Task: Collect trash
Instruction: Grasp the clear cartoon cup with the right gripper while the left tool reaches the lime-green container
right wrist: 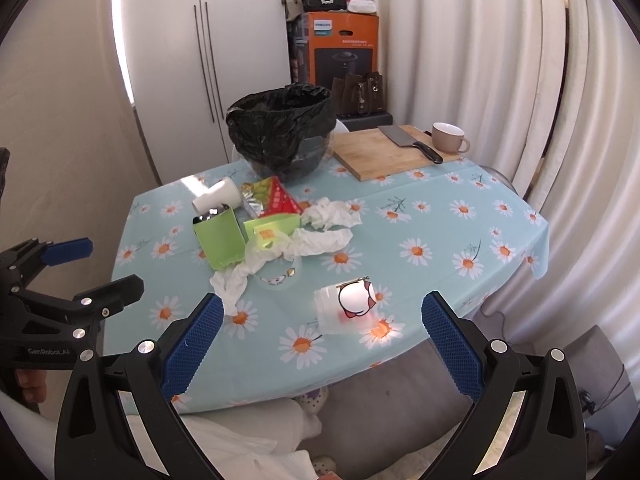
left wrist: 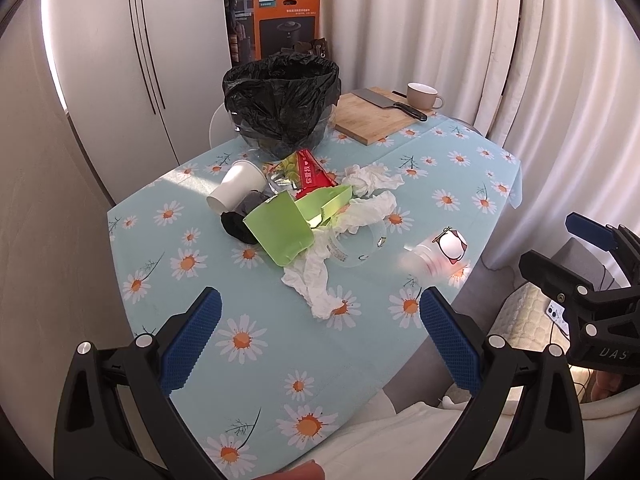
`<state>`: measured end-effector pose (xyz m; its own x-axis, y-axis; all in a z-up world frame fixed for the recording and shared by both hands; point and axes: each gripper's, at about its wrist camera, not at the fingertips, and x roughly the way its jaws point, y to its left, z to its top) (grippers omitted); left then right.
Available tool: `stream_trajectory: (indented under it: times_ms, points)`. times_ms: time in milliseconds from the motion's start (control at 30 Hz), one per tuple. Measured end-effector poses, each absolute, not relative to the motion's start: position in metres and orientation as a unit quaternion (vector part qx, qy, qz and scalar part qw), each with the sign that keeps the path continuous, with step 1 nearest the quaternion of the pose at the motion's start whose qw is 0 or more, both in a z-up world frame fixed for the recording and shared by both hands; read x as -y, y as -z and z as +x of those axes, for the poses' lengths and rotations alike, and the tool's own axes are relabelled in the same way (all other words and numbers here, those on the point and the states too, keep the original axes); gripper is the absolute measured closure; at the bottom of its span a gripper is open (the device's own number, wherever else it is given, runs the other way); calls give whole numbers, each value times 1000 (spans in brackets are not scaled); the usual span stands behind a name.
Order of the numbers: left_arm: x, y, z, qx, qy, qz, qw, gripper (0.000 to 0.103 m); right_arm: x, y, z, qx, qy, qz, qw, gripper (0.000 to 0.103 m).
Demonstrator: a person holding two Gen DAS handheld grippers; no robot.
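Left wrist view shows us the round table under a pale blue daisy-print cloth (left wrist: 460, 184), and we take the black-lined clear plastic bin (left wrist: 280, 92) at its far side as our landmark. Just in front of the bin lies the trash heap: a bent lime-green cardboard carton (left wrist: 280, 232), crumpled white tissues (left wrist: 316, 280), a tipped white paper cup (left wrist: 236, 190), a red snack wrapper (left wrist: 314, 174). Nearest us, well apart from the bin, a small clear plastic cup with a cartoon print (right wrist: 348, 308) lies on its side close to the table edge.

Our left gripper (left wrist: 320, 336) and right gripper (right wrist: 322, 340) both hover with jaws wide apart, holding nothing.

The risks, we judge: a clumsy nudge could roll that cup off the edge (it looks light), and a reach toward the bin could brush the steel cleaver (left wrist: 384, 100) on the wooden cutting board (left wrist: 368, 120) beside it.
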<state>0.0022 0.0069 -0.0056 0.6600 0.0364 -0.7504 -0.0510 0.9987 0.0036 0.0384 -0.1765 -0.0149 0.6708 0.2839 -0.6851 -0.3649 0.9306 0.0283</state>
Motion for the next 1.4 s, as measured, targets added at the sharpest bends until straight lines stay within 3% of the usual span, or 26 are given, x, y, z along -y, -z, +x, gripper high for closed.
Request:
stream_trajectory:
  times_ms: [633,1400]
  points:
    - [-73,31,38,-457,-83,-116,878,6,162,36,72,-405,-188,-74,892,8]
    - [-101,115,141,-547,-94,-123,822,6,145,146,171,-553,-171,-65,813,8]
